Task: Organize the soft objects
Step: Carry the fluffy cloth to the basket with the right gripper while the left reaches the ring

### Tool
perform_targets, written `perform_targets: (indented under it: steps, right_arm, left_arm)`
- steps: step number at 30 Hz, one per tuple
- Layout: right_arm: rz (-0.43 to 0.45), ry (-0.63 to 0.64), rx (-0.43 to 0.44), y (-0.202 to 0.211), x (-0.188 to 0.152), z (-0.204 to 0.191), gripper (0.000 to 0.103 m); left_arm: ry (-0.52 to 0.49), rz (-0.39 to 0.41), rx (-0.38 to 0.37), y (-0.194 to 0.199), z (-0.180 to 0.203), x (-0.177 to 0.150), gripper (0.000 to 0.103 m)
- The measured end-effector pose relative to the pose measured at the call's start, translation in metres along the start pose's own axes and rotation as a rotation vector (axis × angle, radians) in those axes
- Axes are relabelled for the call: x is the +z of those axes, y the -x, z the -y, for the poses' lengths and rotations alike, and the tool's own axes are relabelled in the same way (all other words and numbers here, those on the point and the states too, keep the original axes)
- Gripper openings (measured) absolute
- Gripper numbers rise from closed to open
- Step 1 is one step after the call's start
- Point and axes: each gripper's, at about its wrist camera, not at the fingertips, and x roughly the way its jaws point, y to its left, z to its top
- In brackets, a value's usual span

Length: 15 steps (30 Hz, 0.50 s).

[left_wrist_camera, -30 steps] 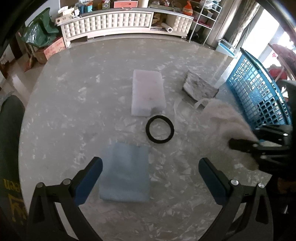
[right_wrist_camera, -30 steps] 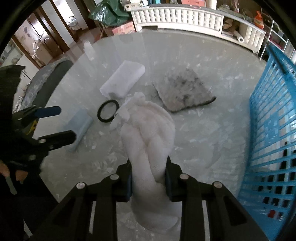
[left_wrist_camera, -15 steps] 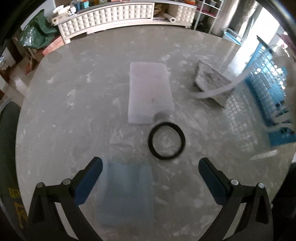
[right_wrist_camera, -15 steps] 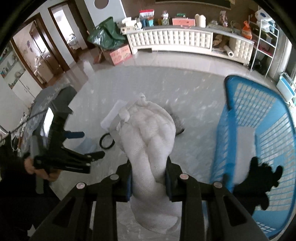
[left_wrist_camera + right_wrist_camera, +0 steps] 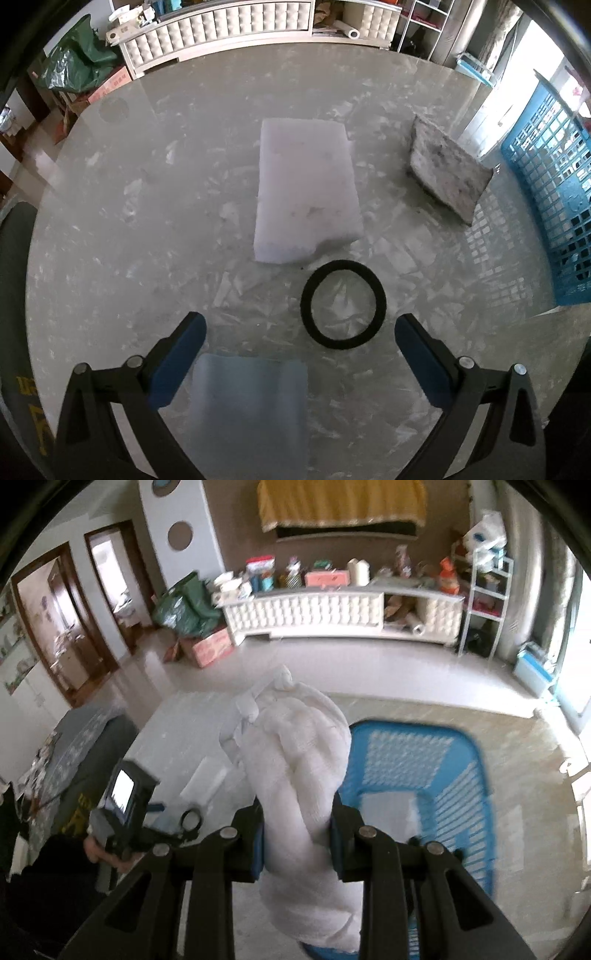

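Right hand-held gripper (image 5: 297, 843) is clamping a rolled white towel (image 5: 295, 760) at mid-length, pads pressing both sides, top end sticking up, bottom end hanging below the jaws. It is carrying the towel high above the blue basket (image 5: 476, 771), which is sitting at about 4 o'clock of the towel in the right wrist view. View is blurry.

Left hand-held gripper (image 5: 299, 358) is hanging open over the table (image 5: 147, 206), nothing between its jaws. A pale blue cloth (image 5: 251, 406) is lying at 6 o'clock just under it, a black ring (image 5: 343, 304) at 1 o'clock of the cloth, a white foam block (image 5: 306, 195) at 12, a grey pad (image 5: 447, 173) at 2 near the basket.

Risks: the towel is only pinched in the middle, so loose ends could snag on the basket rim or unroll. Letting go too early would likely drop it on the rim or outside. The left side could also nudge the ring while going for the cloth.
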Motion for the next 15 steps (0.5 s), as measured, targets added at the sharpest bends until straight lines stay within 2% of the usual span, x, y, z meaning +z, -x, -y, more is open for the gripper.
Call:
perform_targets:
  steps: [2, 7, 11, 15]
  right_arm:
    - [0.018, -0.016, -0.019, 0.002, 0.004, 0.007, 0.026]
    - [0.028, -0.062, -0.087, 0.004, 0.007, 0.029, 0.026]
    - [-0.015, -0.096, -0.113, -0.009, 0.003, 0.04, 0.026]
    - [-0.102, -0.128, -0.133, -0.035, -0.01, 0.055, 0.026]
  left_arm:
    - [0.0, 0.0, 0.012, -0.002, 0.003, 0.002, 0.1]
    - [0.026, 0.0, 0.017, -0.003, 0.002, 0.008, 0.091]
    - [0.037, -0.004, 0.002, -0.002, -0.002, 0.016, 0.089]
    - [0.035, 0.0, -0.008, -0.003, -0.002, 0.018, 0.087]
